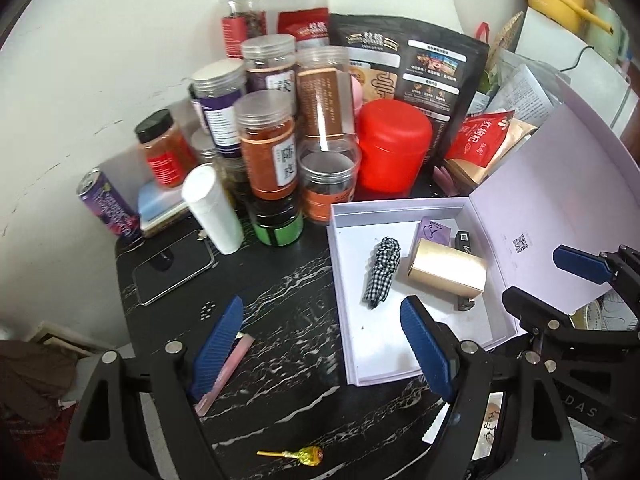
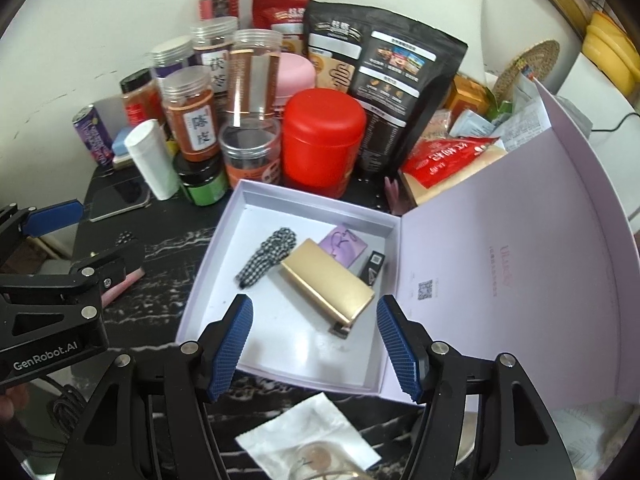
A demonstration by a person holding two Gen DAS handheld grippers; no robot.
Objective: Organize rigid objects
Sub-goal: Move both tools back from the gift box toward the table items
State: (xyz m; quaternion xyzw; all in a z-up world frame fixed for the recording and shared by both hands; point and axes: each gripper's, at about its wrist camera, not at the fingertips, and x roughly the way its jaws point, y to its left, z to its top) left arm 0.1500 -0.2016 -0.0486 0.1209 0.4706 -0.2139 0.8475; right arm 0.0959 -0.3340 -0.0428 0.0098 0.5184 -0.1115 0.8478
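Observation:
A pale lilac gift box (image 2: 208,264) lies open on the black marble table, its lid (image 2: 520,260) folded back to the right. Inside lie a gold box (image 2: 326,284), a black-and-white checked fabric piece (image 2: 266,258), a purple card (image 2: 344,246) and a small black box (image 2: 374,264). My right gripper (image 2: 316,352) hangs open above the box's near edge, its blue pads clear of the gold box. My left gripper (image 1: 320,348) is open over bare table left of the box (image 1: 334,240), holding nothing. A pink stick (image 1: 228,372) lies by its left finger. A gold-wrapped lollipop (image 1: 304,455) lies nearer.
Spice jars (image 1: 268,148), a red canister (image 1: 392,144), a white tube (image 1: 212,208), a purple can (image 1: 106,204) and snack pouches (image 1: 412,64) crowd the back against the wall. A phone (image 1: 172,268) lies at the left. A white packet (image 2: 308,436) sits by the table's near edge.

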